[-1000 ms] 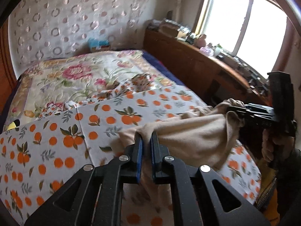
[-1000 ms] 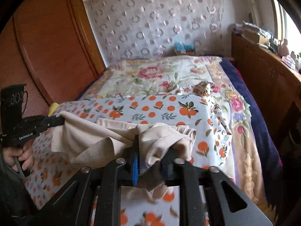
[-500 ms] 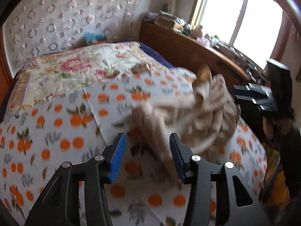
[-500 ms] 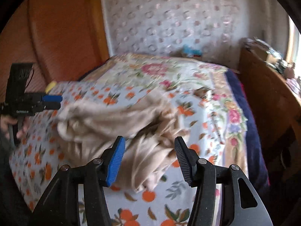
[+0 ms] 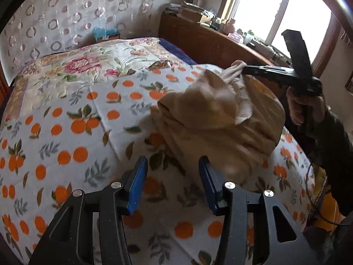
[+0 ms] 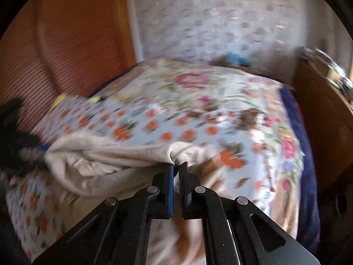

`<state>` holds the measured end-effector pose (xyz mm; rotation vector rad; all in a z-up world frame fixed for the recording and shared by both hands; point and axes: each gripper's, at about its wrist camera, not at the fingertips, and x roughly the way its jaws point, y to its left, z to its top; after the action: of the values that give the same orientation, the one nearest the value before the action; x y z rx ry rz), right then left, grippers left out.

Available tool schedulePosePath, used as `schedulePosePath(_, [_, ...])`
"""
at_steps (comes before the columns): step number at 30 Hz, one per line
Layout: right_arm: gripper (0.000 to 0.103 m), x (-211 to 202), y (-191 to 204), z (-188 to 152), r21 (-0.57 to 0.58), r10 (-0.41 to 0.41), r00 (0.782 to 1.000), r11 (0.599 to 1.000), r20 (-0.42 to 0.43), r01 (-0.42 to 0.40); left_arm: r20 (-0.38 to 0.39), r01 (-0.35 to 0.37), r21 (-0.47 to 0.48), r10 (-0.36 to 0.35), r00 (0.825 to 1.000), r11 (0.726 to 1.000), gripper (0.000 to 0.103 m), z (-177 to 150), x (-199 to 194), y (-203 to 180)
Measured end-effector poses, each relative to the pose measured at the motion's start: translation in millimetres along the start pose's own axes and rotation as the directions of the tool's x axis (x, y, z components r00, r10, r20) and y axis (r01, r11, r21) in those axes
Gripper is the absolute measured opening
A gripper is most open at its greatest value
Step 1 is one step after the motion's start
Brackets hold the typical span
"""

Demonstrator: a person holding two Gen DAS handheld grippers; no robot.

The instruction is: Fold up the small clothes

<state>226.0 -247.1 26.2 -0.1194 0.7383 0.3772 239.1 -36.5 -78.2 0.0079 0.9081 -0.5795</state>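
Since a second ago: left claw (image 5: 172,176) let go of the beige knit garment (image 5: 220,119) and its blue pads now stand about half apart, nothing between them. Right claw (image 6: 175,170) released, moved across the cloth and re-clamped; its pads are pinched nearly together on a fold of the garment's edge. In the left view the right claw (image 5: 243,67) holds a bunched corner at the garment's far right side, lifted off the bed. Garment is a crumpled heap on the white orange-print blanket (image 5: 66,132), just ahead and right of the left claw. Floral quilt (image 5: 88,66) lies beyond the garment. No containers close enough to read contents.
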Motion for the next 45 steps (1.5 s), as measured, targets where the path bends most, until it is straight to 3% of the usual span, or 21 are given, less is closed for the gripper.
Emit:
schedulePosePath(2, [0.004, 4.8, -13.1, 1.3, 0.047, -0.073, 0.997, 0.996, -0.008, 0.073, 0.013, 0.005, -0.003, -0.004, 1.000, 1.000, 0.049, 8.8, 3.7, -0.4])
schedulePosePath(7, [0.006, 9.2, -14.7, -2.6, 0.051, -0.108, 0.994, 0.993, -0.028, 0.109, 0.022, 0.013, 0.032, -0.013, 1.000, 0.999, 0.049, 34.8, 22.1, -6.0])
schedulePosePath(9, [0.019, 6.3, -9.0, 1.1, 0.043, -0.101, 0.994, 0.994, -0.026, 0.103, 0.020, 0.004, 0.054, -0.005, 1.000, 0.999, 0.049, 45.0, 32.1, -9.0])
schedulePosePath(11, [0.045, 4.6, -10.3, 2.8, 0.042, -0.095, 0.995, 0.995, -0.015, 0.096, 0.015, 0.002, 0.075, -0.003, 1.000, 0.997, 0.049, 56.3, 42.1, -10.2])
schedulePosePath(14, [0.054, -6.4, -11.7, -2.3, 0.061, -0.086, 0.996, 0.994, -0.006, 0.087, 0.010, -0.010, 0.086, 0.009, 1.000, 0.996, 0.049, 71.1, 57.7, -6.4])
schedulePosePath(20, [0.054, -0.1, -18.9, -17.9, 0.097, 0.005, 0.996, 0.995, -0.090, 0.003, 0.001, 0.017, 0.036, -0.017, 1.000, 0.999, 0.047, 83.3, 77.4, 10.3])
schedulePosePath(22, [0.052, 6.8, -25.3, -20.5, 0.132, 0.048, 0.994, 0.991, -0.100, -0.034, 0.006, 0.055, 0.019, -0.055, 0.998, 0.998, 0.020, 84.0, 78.4, 14.0])
schedulePosePath(23, [0.032, 8.8, -28.2, -20.5, 0.147, 0.073, 0.993, 0.987, -0.094, -0.059, 0.003, 0.055, 0.011, -0.055, 0.998, 0.998, 0.009, 83.7, 78.5, 15.3])
schedulePosePath(25, [0.006, 8.1, -32.1, -17.9, 0.147, 0.122, 0.989, 0.983, -0.079, -0.110, 0.029, 0.040, -0.003, -0.040, 0.999, 0.999, 0.008, 81.8, 73.4, 16.1])
schedulePosePath(26, [0.006, 3.6, -33.4, -17.5, 0.135, 0.134, 0.989, 0.983, -0.055, -0.126, 0.043, 0.021, -0.007, -0.021, 0.999, 1.000, 0.008, 81.4, 70.7, 16.1])
schedulePosePath(28, [0.006, -11.9, -38.4, -15.1, 0.119, 0.103, 0.994, 0.987, 0.029, -0.105, 0.076, -0.015, -0.036, 0.017, 0.997, 0.999, 0.008, 79.5, 61.9, 21.5])
schedulePosePath(32, [0.005, -17.0, -61.8, -14.7, 0.200, -0.075, 0.997, 0.977, 0.029, 0.067, 0.095, -0.033, -0.094, 0.042, 0.995, 0.995, 0.008, 78.5, 54.0, 34.2])
schedulePosePath(33, [0.005, -15.6, -62.6, -14.7, 0.184, -0.141, 0.990, 0.974, 0.022, 0.135, 0.085, -0.048, -0.099, 0.056, 0.995, 0.994, 0.009, 78.1, 54.4, 35.1])
schedulePosePath(35, [0.005, -10.6, -65.6, -14.5, 0.190, -0.164, 0.986, 0.968, -0.014, 0.164, 0.063, -0.052, -0.127, 0.060, 0.996, 0.991, 0.014, 76.8, 55.1, 39.6])
schedulePosePath(37, [0.010, -10.7, -69.3, -15.4, 0.193, -0.155, 0.987, 0.968, -0.033, 0.159, 0.055, -0.059, -0.128, 0.066, 0.996, 0.990, 0.031, 74.8, 51.6, 41.2])
schedulePosePath(38, [0.020, -13.4, -69.5, -16.5, 0.185, -0.162, 0.986, 0.969, -0.032, 0.165, 0.063, -0.058, -0.120, 0.066, 0.996, 0.991, 0.045, 73.8, 48.8, 41.2])
schedulePosePath(39, [0.027, -16.3, -68.8, -17.8, 0.178, -0.154, 0.988, 0.971, -0.028, 0.157, 0.074, -0.057, -0.112, 0.065, 0.995, 0.992, 0.052, 72.1, 44.9, 40.8])
schedulePosePath(41, [0.062, -22.7, -65.4, -21.5, 0.179, -0.114, 0.993, 0.977, -0.019, 0.115, 0.079, -0.056, -0.101, 0.064, 0.995, 0.993, 0.064, 67.4, 37.8, 39.1])
schedulePosePath(43, [0.072, -28.2, -57.6, -26.2, 0.174, -0.095, 0.995, 0.980, -0.011, 0.095, 0.086, -0.047, -0.099, 0.055, 0.995, 0.994, 0.072, 60.8, 31.7, 37.0])
schedulePosePath(45, [0.075, -28.3, -51.3, -27.7, 0.174, -0.069, 0.998, 0.982, -0.012, 0.070, 0.077, -0.037, -0.103, 0.045, 0.996, 0.994, 0.075, 52.7, 28.8, 33.8])
